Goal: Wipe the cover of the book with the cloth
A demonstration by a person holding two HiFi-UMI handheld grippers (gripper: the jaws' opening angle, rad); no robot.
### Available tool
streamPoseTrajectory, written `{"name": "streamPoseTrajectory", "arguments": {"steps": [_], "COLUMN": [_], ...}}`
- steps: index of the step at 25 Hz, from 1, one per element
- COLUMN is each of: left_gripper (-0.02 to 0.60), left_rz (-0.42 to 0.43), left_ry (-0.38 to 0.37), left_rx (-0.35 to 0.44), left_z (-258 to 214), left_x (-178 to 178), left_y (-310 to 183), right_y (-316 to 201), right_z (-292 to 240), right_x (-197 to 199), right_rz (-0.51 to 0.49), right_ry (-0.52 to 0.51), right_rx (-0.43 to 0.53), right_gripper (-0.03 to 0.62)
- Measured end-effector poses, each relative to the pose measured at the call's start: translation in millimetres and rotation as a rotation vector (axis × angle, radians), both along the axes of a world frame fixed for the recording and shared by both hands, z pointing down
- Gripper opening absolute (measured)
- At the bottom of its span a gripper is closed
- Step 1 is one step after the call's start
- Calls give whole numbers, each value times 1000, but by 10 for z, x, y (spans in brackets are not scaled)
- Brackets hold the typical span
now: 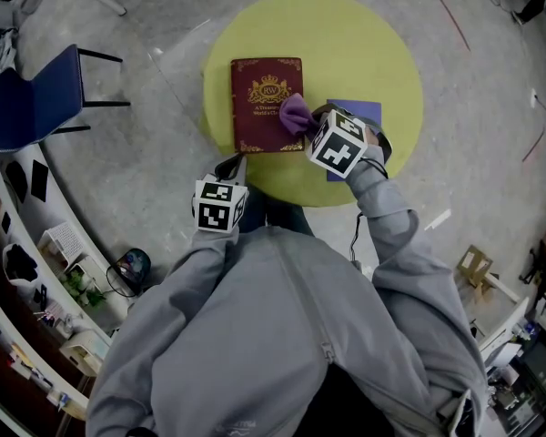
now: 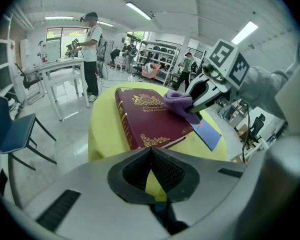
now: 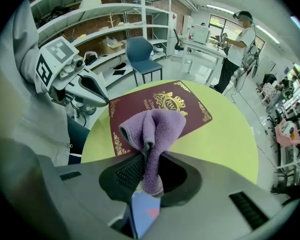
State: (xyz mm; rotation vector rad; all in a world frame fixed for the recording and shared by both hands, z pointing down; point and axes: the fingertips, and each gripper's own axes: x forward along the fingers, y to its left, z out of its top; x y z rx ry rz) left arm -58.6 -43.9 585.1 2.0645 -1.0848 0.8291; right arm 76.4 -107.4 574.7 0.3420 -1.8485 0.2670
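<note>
**Grey sleeves, two grippers, a purple cloth at the edge of a red book**

Grey sweatshirt (image 1: pixel 282 335) fills the bottom of my head view, shoulders and both sleeves reaching forward to a small round table.

At the end of the right sleeve, the right gripper (image 3: pixel 149 156) pinches a purple cloth (image 3: pixel 155 129) between its jaws. The cloth bunches out ahead of them in a soft fold. I judge it is held this way so that the loose fold, not the hard jaws, meets the cover. The fold appears to rest on the book (image 1: pixel 264 107) near its right edge, about halfway down.

Lying flat and closed on the table is the book, dark red with a gold crest and gold corner ornaments. Most of its cover is bare, so the wiping looks barely begun.

Nearer to me, the left gripper (image 2: pixel 151 151) has its jaws pressed together with nothing between them. It hovers at the near rim of the table, close to the book's near left corner. My guess is that it waits there to steady the book if the book slides.

A blue sheet (image 1: pixel 359 109) lies just beside the book, under the right gripper.

The table (image 1: pixel 382 53) is yellow-green and stands on a grey polished floor (image 1: pixel 482 107). A blue chair (image 1: pixel 27 107) sits to the left. The room is a workshop with shelving (image 3: pixel 115 24) and desks; a person (image 2: pixel 92 49) stands well away at the back.
</note>
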Motion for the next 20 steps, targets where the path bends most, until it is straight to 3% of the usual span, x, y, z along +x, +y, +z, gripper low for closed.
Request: {"name": "streamPoseTrajectory", "arguments": {"steps": [12, 20], "left_gripper": [18, 18], "left_rz": [0, -8], "left_ry": [-10, -12], "left_rx": [-12, 12], "left_z": [15, -72], "left_x": [-50, -84], "left_y": [62, 27], "right_y": [111, 280], "right_z": [110, -15], "right_x": [414, 527], "right_rz": [61, 177], "right_ry": [98, 37], "right_rx": [-27, -18], "right_gripper": [91, 91]}}
